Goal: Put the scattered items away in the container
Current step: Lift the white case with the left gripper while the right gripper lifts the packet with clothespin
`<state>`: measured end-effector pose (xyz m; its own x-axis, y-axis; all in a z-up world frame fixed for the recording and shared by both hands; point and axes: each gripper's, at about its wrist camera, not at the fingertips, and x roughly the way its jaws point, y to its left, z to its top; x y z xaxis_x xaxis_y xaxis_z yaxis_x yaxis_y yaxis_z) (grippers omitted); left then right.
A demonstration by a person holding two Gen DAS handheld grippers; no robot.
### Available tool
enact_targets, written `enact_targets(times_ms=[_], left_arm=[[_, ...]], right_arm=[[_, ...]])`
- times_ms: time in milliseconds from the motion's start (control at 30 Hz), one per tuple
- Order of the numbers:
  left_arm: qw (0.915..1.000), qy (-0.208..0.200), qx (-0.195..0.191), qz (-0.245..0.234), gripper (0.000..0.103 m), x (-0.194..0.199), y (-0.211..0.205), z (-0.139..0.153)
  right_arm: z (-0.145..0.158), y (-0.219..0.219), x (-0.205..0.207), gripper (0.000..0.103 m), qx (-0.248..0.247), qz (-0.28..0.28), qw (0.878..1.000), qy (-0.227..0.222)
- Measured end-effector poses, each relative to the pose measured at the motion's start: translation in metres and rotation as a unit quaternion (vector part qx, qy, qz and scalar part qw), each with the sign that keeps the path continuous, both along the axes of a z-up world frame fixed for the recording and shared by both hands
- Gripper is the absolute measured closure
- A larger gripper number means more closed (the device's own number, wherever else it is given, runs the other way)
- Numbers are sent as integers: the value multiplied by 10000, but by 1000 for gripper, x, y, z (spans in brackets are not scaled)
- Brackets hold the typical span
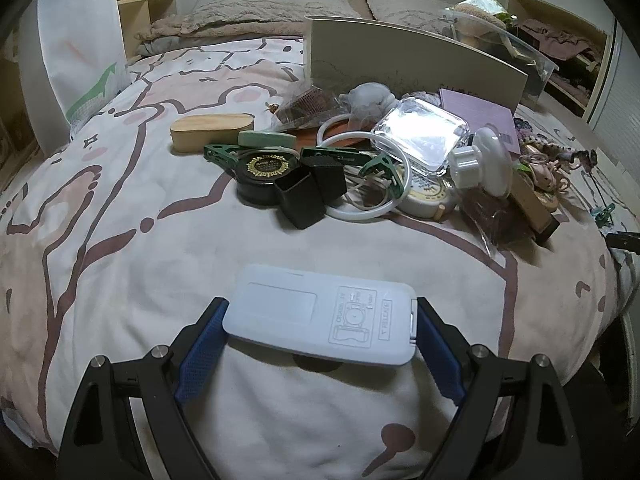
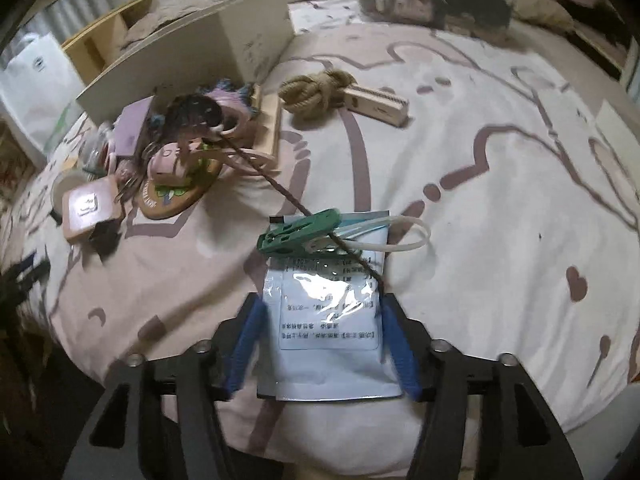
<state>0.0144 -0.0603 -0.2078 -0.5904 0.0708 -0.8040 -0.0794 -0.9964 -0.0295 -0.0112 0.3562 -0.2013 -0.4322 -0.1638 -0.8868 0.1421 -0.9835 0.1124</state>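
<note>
Two grippers worked over a bed (image 1: 120,240) spread with a pink-and-white patterned cover. At its far side stood a beige box (image 1: 416,56), its near wall upright, with the heap of scattered items lying just in front of it. In that heap were a wooden oval case (image 1: 212,132), a clear plastic case (image 1: 420,136), a round black tin (image 1: 264,176) with a gold emblem, and two small black cups (image 1: 312,192) touching each other.

Nearer the camera, the left gripper (image 1: 320,316) had its blue pads pressed against both short ends of a flat white plastic device (image 1: 320,316), held above the cover, well apart from the heap.

The right gripper (image 2: 320,320) stood spread about a light-blue foil sachet (image 2: 328,320); whether its pads actually touched the sachet's edges I could not tell. A green clothes peg (image 2: 300,232) lay on the sachet's far end, with a dark cord (image 2: 280,188) crossing it.
</note>
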Motion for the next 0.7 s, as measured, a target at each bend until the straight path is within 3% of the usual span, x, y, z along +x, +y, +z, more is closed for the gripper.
enact_targets(times_ms=[67,167,367,600,700], left_arm=[[10000,-9,-36,7,13,-1,0,-1],[10000,1,-76,8,13,-1,2,-1],[10000,27,-87,35,13,-1,3,-2],[9999,26,-120,41,13,-1,4,-3],[9999,32,-118,53,13,0,4,-3]], right_arm=[[6,0,6,14,55,24,10000,80],[10,5,15,14,172,-70,9998,6],[19,16,37,15,-227,-314,9992,136],[8,0,27,15,25,-158,9998,138],[-1,-10,21,19,413,-70,9991,88]])
